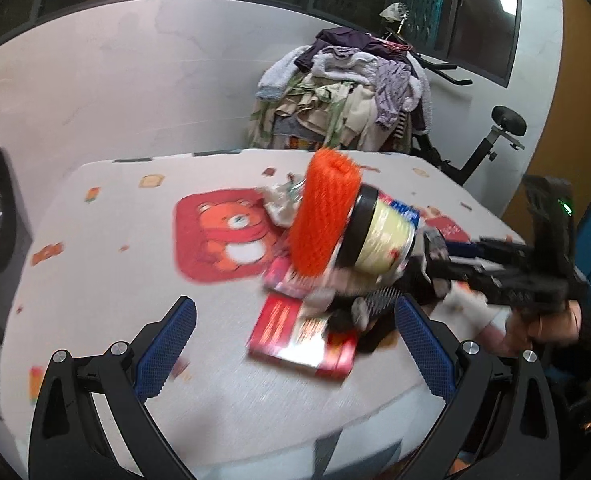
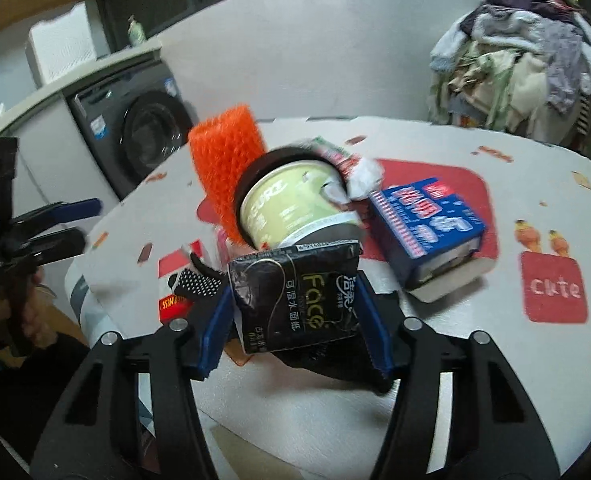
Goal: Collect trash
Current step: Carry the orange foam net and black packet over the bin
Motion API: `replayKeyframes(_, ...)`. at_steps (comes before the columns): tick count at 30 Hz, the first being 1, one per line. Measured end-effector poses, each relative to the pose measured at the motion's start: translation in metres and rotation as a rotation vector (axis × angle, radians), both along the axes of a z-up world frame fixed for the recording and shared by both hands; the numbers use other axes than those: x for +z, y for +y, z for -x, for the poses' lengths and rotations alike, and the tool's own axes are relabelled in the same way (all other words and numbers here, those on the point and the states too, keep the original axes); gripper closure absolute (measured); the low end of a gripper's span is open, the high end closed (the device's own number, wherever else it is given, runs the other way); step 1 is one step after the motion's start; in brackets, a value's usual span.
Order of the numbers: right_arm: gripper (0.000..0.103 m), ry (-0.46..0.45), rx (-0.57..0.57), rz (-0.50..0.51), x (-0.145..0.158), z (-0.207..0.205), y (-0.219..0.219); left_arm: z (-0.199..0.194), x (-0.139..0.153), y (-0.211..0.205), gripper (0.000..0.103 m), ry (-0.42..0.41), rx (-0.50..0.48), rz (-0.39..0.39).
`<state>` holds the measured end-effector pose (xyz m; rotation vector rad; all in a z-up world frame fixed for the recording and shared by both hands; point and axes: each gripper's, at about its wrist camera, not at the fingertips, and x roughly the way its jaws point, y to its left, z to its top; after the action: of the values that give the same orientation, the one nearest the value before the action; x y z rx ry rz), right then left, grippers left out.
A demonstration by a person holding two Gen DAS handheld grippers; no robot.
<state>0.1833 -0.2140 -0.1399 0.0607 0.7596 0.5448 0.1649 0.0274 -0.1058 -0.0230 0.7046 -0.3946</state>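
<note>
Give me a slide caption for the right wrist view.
Right gripper closing on a black tissue pack amid piled trash on the table.

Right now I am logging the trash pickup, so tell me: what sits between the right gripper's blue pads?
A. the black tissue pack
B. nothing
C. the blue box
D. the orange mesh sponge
A: in the right wrist view the black tissue pack sits between the right gripper pads, which touch its sides.

both wrist views face the trash pile [image 1: 335, 248] closely.
</note>
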Motion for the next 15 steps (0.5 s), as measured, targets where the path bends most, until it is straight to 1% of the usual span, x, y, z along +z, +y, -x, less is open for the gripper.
replayKeyframes(3, 0.044, -0.011, -0.06, -0.006, 0.005, 0.006, -0.014, -0.032, 0.005, -0.021, 0.013, 0.02, -0.016, 0.03)
replayKeyframes(6, 0.044, -0.017, -0.111, -0.004, 0.007, 0.013, -0.027, -0.063, 0.009, -0.034, 0.015, 0.036, 0.004, 0.062)
replayKeyframes(7, 0.044, -0.014, -0.127, -0.003, 0.006, 0.015, -0.032, -0.07, 0.01, -0.038, 0.015, 0.039, 0.01, 0.063)
replayKeyframes(9, 0.044, -0.005, -0.151, -0.007, 0.005, 0.019, -0.04, -0.088, 0.009, -0.05, 0.016, 0.045, 0.018, 0.037)
replayKeyframes(11, 0.044, 0.005, -0.171, -0.015, 0.005, 0.024, -0.048, -0.1, 0.005, -0.057, 0.032, 0.054, 0.014, 0.01)
replayKeyframes(12, 0.044, 0.007, -0.177, -0.014, 0.004, 0.027, -0.049, -0.107, 0.001, -0.059, 0.059, 0.07, 0.013, -0.006)
replayKeyframes(13, 0.044, 0.008, -0.184, -0.013, 0.005, 0.03, -0.052, -0.114, -0.002, -0.059, 0.073, 0.091, 0.018, -0.014)
replayKeyframes(14, 0.044, 0.009, -0.186, -0.012, 0.006, 0.032, -0.053, -0.116, -0.001, -0.057, 0.073, 0.093, 0.023, -0.012)
replayKeyframes(15, 0.044, 0.009, -0.188, -0.009, 0.007, 0.034, -0.054, -0.117, 0.005, -0.052, 0.076, 0.078, 0.031, 0.007)
